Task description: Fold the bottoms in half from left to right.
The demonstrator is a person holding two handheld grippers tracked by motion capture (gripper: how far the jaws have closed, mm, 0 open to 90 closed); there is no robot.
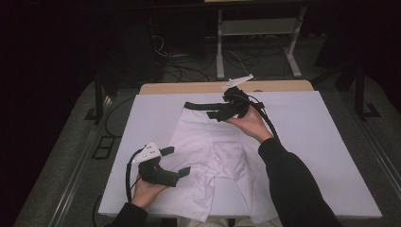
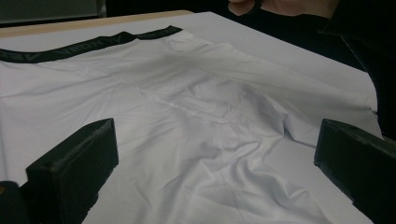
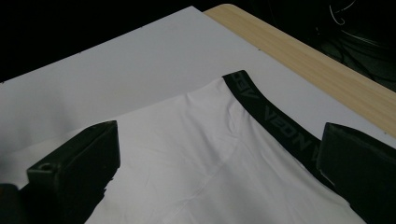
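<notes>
A pair of white shorts (image 1: 208,156) with a black waistband (image 1: 201,106) lies flat on the white board (image 1: 321,142), waistband at the far end. My left gripper (image 1: 176,161) hovers open at the left leg of the shorts, near the front. In the left gripper view the left gripper (image 2: 215,140) looks across the wrinkled shorts (image 2: 187,93) toward the waistband (image 2: 84,44). My right gripper (image 1: 216,111) stands open just over the waistband's right end. In the right gripper view the right gripper (image 3: 219,144) has its right jaw above the waistband (image 3: 266,112), with nothing gripped.
The wooden table edge (image 1: 189,88) shows beyond the board. Cables and a metal frame (image 1: 255,42) lie on the dark floor behind. Bare board spreads left and right of the shorts. The person's right hand (image 2: 280,5) shows at the top of the left gripper view.
</notes>
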